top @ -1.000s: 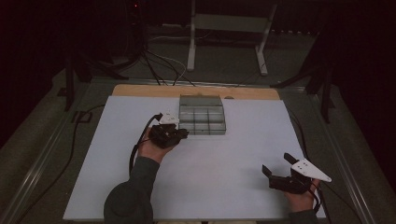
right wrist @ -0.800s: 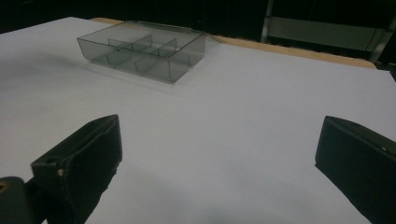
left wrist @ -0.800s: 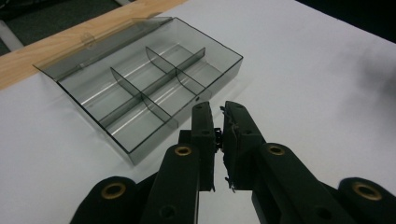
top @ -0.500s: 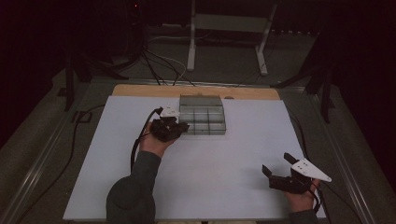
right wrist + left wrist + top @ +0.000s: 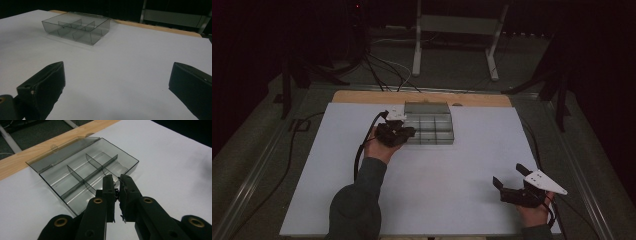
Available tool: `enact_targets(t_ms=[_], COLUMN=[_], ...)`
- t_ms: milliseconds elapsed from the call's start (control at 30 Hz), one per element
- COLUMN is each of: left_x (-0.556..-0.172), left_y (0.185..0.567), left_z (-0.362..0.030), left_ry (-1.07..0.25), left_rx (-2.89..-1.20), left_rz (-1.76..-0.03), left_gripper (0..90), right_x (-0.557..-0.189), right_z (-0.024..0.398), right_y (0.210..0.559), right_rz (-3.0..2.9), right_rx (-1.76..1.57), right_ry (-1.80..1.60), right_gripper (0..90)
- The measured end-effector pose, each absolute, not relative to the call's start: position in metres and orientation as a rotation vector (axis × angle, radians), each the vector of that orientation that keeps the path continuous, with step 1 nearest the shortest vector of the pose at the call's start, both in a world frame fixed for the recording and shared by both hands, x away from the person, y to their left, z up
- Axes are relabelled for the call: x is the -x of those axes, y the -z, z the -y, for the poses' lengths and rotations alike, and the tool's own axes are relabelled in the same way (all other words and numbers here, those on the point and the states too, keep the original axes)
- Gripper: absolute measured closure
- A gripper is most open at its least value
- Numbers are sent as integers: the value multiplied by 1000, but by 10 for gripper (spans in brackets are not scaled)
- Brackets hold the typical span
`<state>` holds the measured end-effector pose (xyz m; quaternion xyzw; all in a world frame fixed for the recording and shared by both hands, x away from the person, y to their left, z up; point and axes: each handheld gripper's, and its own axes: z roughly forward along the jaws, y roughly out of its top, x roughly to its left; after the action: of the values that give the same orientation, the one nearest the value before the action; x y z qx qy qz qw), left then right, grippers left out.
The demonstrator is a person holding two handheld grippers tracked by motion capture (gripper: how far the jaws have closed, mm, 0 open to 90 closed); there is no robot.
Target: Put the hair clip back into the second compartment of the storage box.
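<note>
No text, label, brand, number or sign can be read in any of the views. The clear divided box (image 5: 85, 173) bears no lettering, the white surface (image 5: 452, 175) carries no markings, and the grey plate on the right hand-held gripper (image 5: 512, 187) shows small dark dots, too small to tell as characters.
</note>
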<state>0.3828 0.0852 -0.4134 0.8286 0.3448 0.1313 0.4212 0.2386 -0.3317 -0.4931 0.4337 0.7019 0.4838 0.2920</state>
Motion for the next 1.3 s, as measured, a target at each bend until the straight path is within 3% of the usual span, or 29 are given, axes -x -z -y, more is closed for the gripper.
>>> enact_targets(t_ms=[1300], left_x=[-419], left_y=[408], left_z=[-67], left_ry=[-370], left_rx=[-2050], left_rz=[-909], left_gripper=[846], right_x=[-240], right_z=[328], right_y=[494], right_rz=[-1874], right_rx=[-1157], right_ry=[-1300], right_gripper=[5])
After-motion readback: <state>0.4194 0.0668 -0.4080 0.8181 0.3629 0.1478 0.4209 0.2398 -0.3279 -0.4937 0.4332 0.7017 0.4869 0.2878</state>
